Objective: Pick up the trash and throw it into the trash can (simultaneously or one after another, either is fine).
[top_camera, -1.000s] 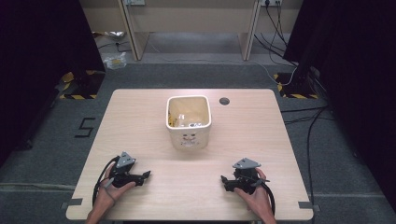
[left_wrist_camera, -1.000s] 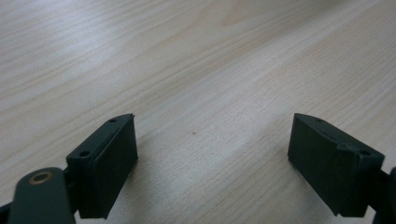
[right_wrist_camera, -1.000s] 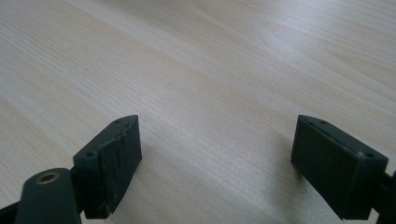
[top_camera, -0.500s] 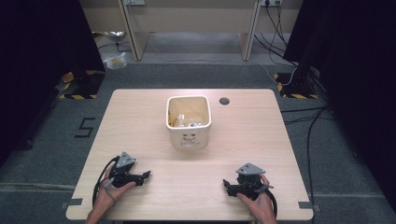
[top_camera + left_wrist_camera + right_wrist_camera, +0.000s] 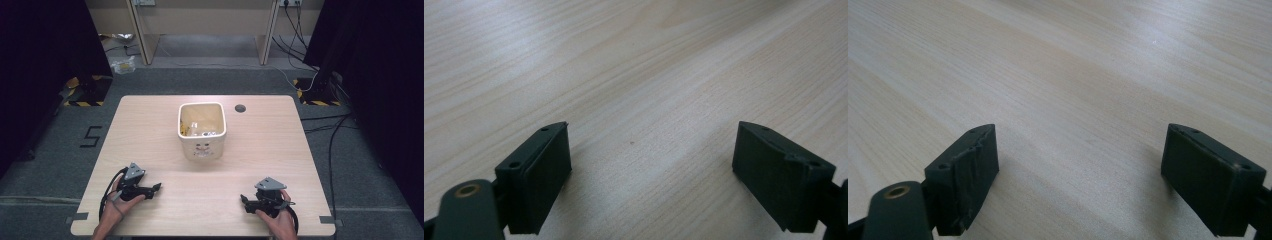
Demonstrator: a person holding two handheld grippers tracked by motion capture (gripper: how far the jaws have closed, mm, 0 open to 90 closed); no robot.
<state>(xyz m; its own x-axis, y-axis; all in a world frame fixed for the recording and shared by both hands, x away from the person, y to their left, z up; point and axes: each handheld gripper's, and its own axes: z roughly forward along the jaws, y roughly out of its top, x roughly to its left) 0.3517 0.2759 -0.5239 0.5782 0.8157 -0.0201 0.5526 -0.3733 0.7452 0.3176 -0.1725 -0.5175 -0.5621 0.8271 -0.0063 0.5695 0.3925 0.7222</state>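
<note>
Jaws on both grippers stand wide apart with nothing between them: left gripper [image 5: 156, 187] parked on the pale wooden table [image 5: 150, 125] at its near-left, right gripper [image 5: 243, 199] at near-right, having slid back toward the near edge over the last second. Cream square bin with a face print [image 5: 202, 131] sits mid-table, well apart from both, small items inside. Reads as idle, no reach started.

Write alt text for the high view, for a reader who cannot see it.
A cream square tub with small items inside stands mid-table on a pale wooden table. Near the front edge, a person's hands rest the left gripper and the right gripper on the wood, apart from the tub and pointing toward each other. A small dark hole sits behind the tub.
</note>
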